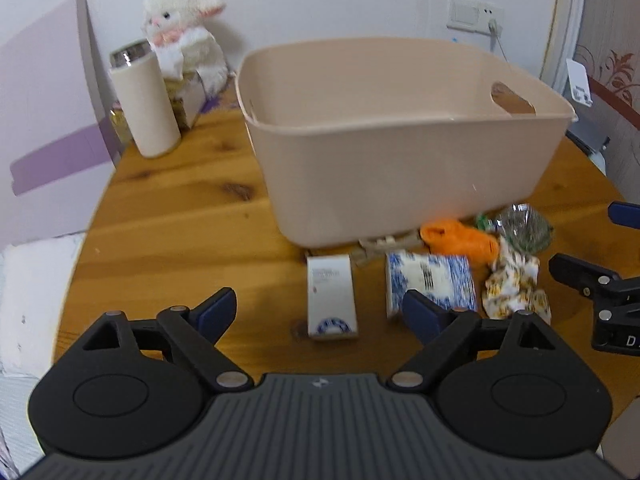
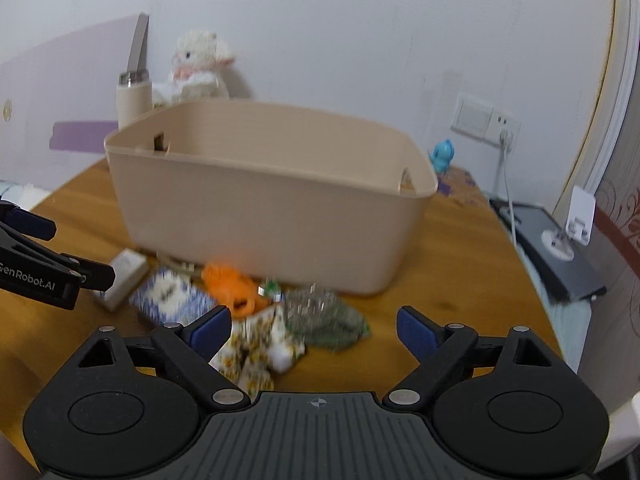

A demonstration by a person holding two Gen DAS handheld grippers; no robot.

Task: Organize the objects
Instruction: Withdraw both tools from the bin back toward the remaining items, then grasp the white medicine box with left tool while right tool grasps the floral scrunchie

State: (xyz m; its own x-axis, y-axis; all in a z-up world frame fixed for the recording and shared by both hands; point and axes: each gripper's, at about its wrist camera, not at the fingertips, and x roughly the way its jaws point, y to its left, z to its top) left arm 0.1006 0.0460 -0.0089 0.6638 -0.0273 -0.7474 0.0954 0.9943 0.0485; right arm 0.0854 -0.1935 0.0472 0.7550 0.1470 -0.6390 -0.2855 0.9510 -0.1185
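Note:
A beige plastic bin (image 1: 392, 152) stands on the round wooden table (image 1: 172, 216); it also shows in the right wrist view (image 2: 264, 208). In front of it lie a white box (image 1: 331, 296), a blue-and-white patterned pack (image 1: 432, 280), an orange item (image 1: 460, 240), a floral cloth (image 1: 514, 284) and a green-grey bundle (image 1: 524, 224). My left gripper (image 1: 320, 312) is open above the white box. My right gripper (image 2: 314, 330) is open over the floral cloth (image 2: 260, 356) and green bundle (image 2: 328, 316). The patterned pack (image 2: 172, 300) and orange item (image 2: 232, 284) lie left of it.
A cream tumbler (image 1: 144, 104), a white plush toy (image 1: 184, 28) and a small carton stand at the back left. A lilac board (image 1: 44, 120) leans at the left. A blue figurine (image 2: 442, 156), a wall socket with a cable (image 2: 504, 136) and a dark device (image 2: 556, 248) are at the right.

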